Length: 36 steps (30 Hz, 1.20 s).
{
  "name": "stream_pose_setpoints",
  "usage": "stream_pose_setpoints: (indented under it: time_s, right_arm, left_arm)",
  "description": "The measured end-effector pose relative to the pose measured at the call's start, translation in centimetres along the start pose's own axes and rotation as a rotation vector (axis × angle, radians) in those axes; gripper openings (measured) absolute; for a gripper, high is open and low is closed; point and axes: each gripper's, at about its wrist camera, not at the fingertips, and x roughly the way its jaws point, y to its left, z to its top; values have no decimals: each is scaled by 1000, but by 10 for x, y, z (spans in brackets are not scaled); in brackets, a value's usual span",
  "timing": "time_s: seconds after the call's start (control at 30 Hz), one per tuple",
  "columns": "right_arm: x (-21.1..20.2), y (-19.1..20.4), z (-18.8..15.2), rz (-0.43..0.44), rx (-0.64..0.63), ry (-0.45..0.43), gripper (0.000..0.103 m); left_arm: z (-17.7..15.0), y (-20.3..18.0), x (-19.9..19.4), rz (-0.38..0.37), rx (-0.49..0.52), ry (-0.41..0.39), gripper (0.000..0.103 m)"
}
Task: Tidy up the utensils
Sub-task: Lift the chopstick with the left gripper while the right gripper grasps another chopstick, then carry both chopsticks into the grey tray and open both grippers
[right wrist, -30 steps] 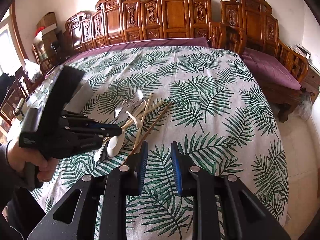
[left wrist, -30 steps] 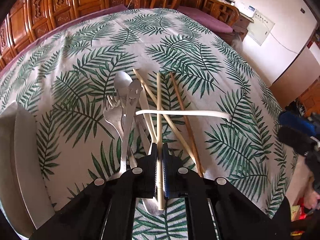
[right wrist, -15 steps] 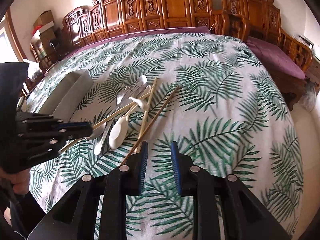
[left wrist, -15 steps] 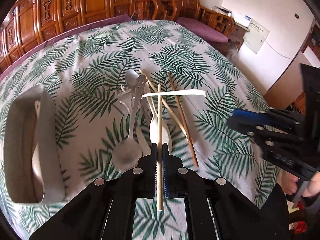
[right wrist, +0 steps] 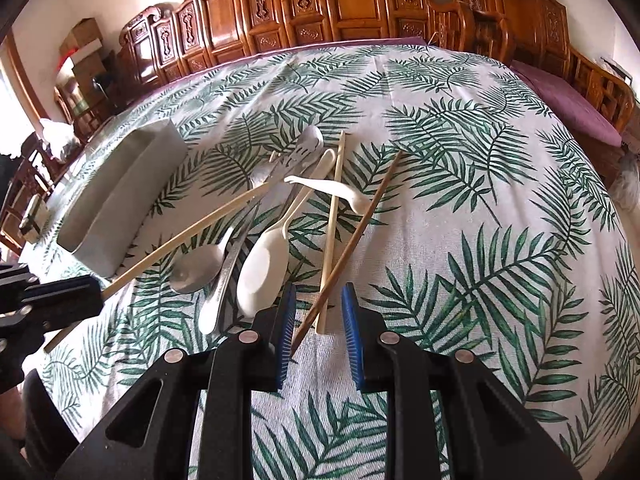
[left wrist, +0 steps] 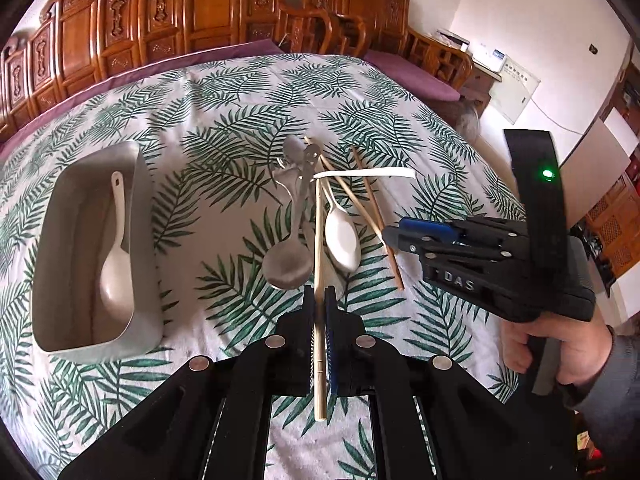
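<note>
At the far left a grey rectangular bin (left wrist: 142, 240) sits on the palm-leaf tablecloth (left wrist: 224, 92), with a white plastic spoon (left wrist: 116, 264) lying inside it; just beside the bin's right wall lies the pile of utensils; a metal spoon (left wrist: 289, 265) lies bowl toward the camera, its handle running back to a slotted metal utensil (right wrist: 308, 146) at the far end of the heap; beside it lies a white spoon (left wrist: 341, 242); over the pile a thin white plastic piece (left wrist: 364, 173) lies crosswise. The left gripper (left wrist: 319, 304) has its jaws pressed together on a pale chopstick (left wrist: 319, 264), which points toward the pile. Right of the white spoon, a second pale chopstick (right wrist: 333, 224) and a brown chopstick (right wrist: 352, 244) cross near their ends; the right gripper (right wrist: 318, 322) hovers with jaws spread either side of that crossing, pinching nothing. A hand (left wrist: 560, 354) holds its handle.
</note>
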Motion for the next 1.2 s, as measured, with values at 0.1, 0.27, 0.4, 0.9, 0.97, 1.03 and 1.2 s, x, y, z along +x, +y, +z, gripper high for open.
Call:
stream_pose_setpoints:
  time_s: [0.1, 0.27, 0.4, 0.9, 0.97, 1.03, 1.2]
  right_arm:
    - [6, -4, 3, -14, 10, 7, 25]
    - [13, -2, 3, -12, 8, 31, 18]
    - [15, 1, -1, -33, -7, 43, 17]
    - [-16, -28, -18, -80, 51, 49, 6]
    - [-19, -30, -19, -94, 46, 51, 6]
    - [-25, -34, -21, -113, 43, 50, 6]
    - [-38, -43, -24, -131, 47, 43, 6]
  left_arm:
    - [-2, 2, -5, -4, -2, -11, 4]
    - [-5, 5, -12, -9, -7, -24, 4]
    - [-5, 7, -12, -9, -10, -25, 4]
    - [-10, 5, -24, -10, -9, -43, 4]
    - [-10, 6, -26, -9, -11, -46, 4]
    - [-11, 6, -29, -7, -13, -53, 4]
    - [-8, 12, -42, 4, -23, -80, 4]
